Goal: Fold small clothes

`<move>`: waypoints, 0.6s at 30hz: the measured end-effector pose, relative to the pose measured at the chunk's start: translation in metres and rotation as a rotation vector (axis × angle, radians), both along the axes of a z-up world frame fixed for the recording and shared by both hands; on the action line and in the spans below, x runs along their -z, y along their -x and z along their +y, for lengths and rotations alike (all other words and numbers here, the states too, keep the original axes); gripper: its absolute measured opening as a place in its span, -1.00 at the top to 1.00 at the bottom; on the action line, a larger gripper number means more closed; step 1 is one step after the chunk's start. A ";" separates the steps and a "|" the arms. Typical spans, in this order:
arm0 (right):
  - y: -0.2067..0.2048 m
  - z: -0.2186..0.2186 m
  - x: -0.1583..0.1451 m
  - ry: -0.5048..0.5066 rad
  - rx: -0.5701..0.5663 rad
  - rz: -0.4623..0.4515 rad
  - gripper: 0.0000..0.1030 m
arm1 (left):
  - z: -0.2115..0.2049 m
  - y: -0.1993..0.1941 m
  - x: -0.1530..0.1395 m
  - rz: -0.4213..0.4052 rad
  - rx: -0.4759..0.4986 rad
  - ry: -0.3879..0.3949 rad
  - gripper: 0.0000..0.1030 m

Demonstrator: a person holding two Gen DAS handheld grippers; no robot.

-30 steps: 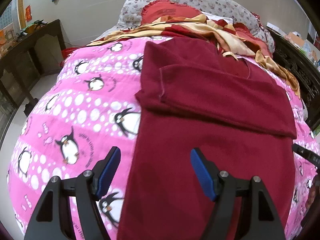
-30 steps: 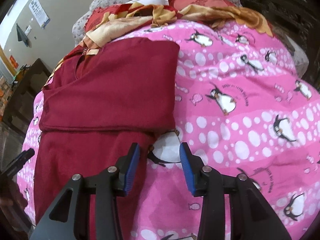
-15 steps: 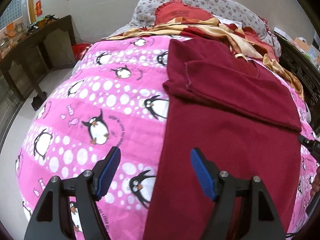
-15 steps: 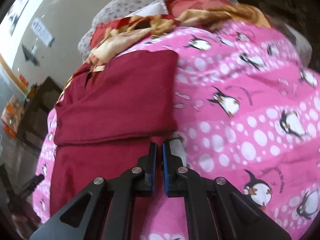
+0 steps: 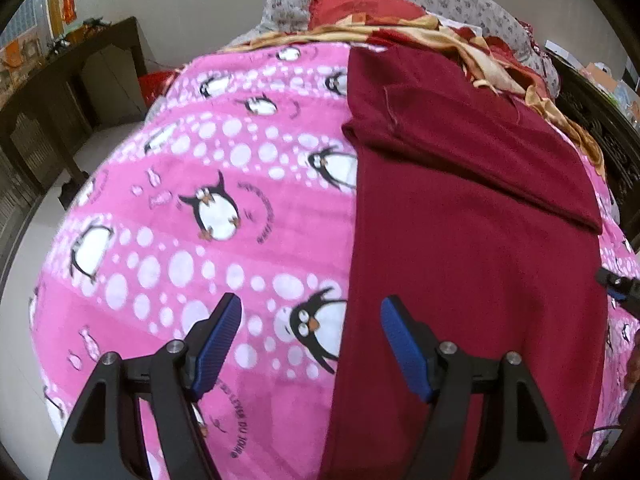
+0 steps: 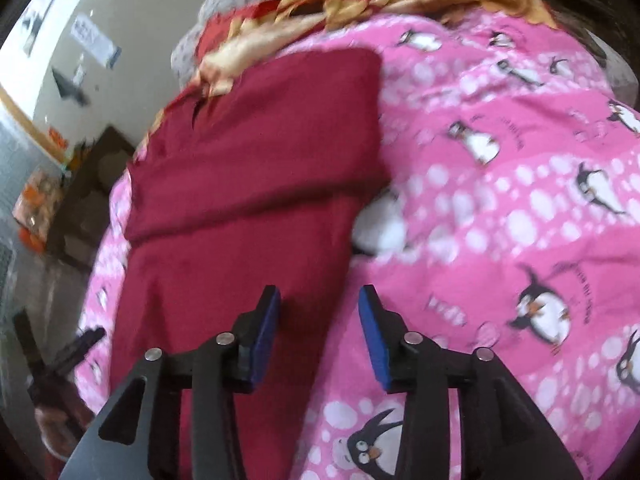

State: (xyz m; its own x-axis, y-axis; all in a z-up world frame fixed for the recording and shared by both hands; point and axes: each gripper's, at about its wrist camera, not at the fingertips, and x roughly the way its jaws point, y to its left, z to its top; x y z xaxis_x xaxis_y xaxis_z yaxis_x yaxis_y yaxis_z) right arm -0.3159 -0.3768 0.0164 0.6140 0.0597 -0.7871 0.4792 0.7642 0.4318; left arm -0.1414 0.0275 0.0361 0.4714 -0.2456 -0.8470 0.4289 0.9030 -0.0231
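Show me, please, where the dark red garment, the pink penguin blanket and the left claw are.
dark red garment [image 5: 472,264]: left wrist view, its flat middle.
pink penguin blanket [image 5: 168,240]: left wrist view, bare part beside the garment.
left claw [image 5: 310,312]: left wrist view, midway between fingertips.

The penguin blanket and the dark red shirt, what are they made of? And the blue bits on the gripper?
The penguin blanket looks like soft fleece: fuzzy, matte, with a printed pattern. The dark red shirt seems a thin knit cloth, perhaps cotton: matte, flat folds, a stitched hem. The blue pads on the left gripper look like ridged rubber or plastic, on black, probably plastic fingers.
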 end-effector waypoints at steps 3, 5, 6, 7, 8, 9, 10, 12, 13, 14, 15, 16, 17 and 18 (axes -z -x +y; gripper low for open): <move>0.000 0.009 0.001 0.041 -0.015 -0.019 0.66 | -0.001 0.003 0.004 0.016 0.008 -0.006 -0.48; 0.004 0.012 -0.010 0.088 -0.031 -0.042 0.66 | 0.000 0.006 0.003 0.013 0.012 -0.006 -0.48; 0.007 0.012 -0.014 0.114 -0.035 -0.044 0.66 | 0.002 0.007 0.002 0.012 0.014 -0.004 -0.48; 0.009 0.011 -0.016 0.130 -0.036 -0.040 0.67 | 0.002 0.008 0.002 0.013 0.015 -0.003 -0.48; 0.011 0.007 -0.014 0.127 -0.029 -0.024 0.67 | 0.002 0.008 0.003 0.017 0.017 -0.002 -0.48; 0.012 0.004 -0.010 0.108 -0.021 -0.011 0.67 | 0.002 0.010 0.004 0.024 0.023 -0.003 -0.48; 0.011 -0.001 -0.005 0.074 -0.012 0.001 0.66 | 0.002 0.011 0.005 0.030 0.027 -0.008 -0.48; 0.011 -0.002 -0.003 0.049 -0.002 0.013 0.59 | 0.002 0.016 0.007 0.040 0.043 -0.019 -0.48; 0.013 0.000 -0.006 0.048 0.000 0.011 0.47 | 0.002 0.018 0.007 0.042 0.048 -0.022 -0.48; 0.016 0.003 -0.010 0.043 -0.006 0.004 0.39 | 0.003 0.019 0.008 0.043 0.051 -0.024 -0.48; 0.019 0.007 -0.015 0.032 -0.023 -0.010 0.35 | 0.004 0.021 0.008 0.045 0.054 -0.027 -0.48; 0.023 0.010 -0.018 0.023 -0.044 -0.020 0.24 | 0.004 0.021 0.009 0.049 0.054 -0.028 -0.48; 0.024 0.015 -0.021 0.019 -0.063 -0.021 0.17 | 0.005 0.022 0.010 0.054 0.053 -0.029 -0.48; 0.028 0.022 -0.022 0.019 -0.087 -0.007 0.15 | 0.006 0.022 0.011 0.061 0.051 -0.029 -0.48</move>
